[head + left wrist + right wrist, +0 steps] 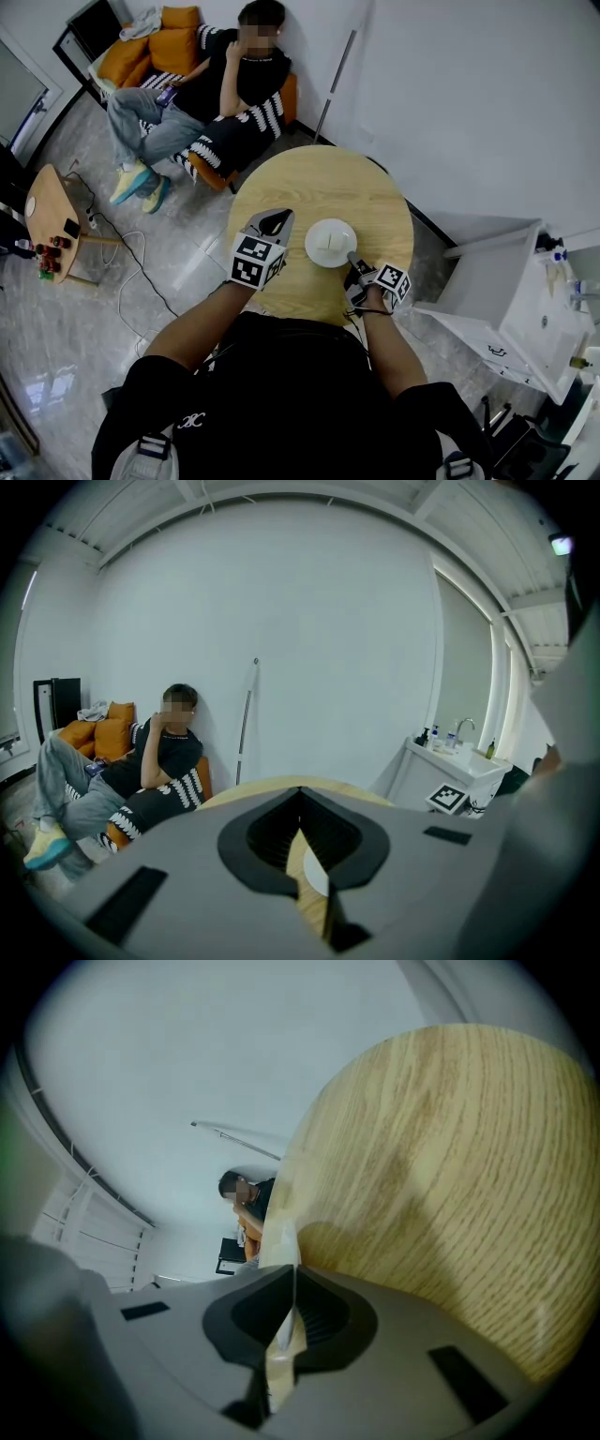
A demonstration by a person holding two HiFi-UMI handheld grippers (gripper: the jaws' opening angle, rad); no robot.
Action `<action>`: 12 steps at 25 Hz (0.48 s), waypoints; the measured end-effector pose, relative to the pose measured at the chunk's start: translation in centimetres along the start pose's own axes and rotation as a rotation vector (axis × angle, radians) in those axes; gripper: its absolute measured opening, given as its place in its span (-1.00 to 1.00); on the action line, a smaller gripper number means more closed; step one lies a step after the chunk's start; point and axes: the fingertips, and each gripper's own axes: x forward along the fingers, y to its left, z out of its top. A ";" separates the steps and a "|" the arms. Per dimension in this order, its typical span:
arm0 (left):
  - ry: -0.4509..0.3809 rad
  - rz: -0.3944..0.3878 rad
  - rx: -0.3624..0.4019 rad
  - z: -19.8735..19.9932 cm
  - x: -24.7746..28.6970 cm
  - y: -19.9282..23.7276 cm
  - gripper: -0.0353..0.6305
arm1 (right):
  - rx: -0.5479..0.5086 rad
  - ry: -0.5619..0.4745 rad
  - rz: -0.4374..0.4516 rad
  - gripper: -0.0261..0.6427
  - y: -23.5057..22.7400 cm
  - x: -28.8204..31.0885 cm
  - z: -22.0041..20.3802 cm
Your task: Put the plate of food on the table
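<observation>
One plate (330, 242) looks set down, near the table's (309, 183) front edge.
Rim pinched by right gripper (353, 262); left gripper (274, 219) clenched, empty. Next: let go, back off level.

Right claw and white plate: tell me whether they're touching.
Touching. The right gripper view shows the right claw with its jaws closed on the thin rim of the white plate.

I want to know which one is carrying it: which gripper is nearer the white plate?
Right. The right gripper has its jaws shut on the rim of the plate nearest the person. The left gripper is off to the plate's left, not touching it.
</observation>
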 end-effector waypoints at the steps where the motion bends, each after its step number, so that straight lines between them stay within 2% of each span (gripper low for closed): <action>1: 0.000 0.000 0.000 0.0 0.0 0.1 -0.87 | 0.000 0.000 -0.010 -0.87 -0.1 0.1 0.0; 5: 0.001 -0.007 0.004 0.2 0.3 0.2 -0.87 | -0.005 0.002 -0.077 -0.87 -0.7 0.5 0.1; 12: 0.015 -0.028 0.012 0.2 0.8 -0.2 -0.87 | -0.092 0.032 -0.226 -0.86 -1.7 1.0 -0.2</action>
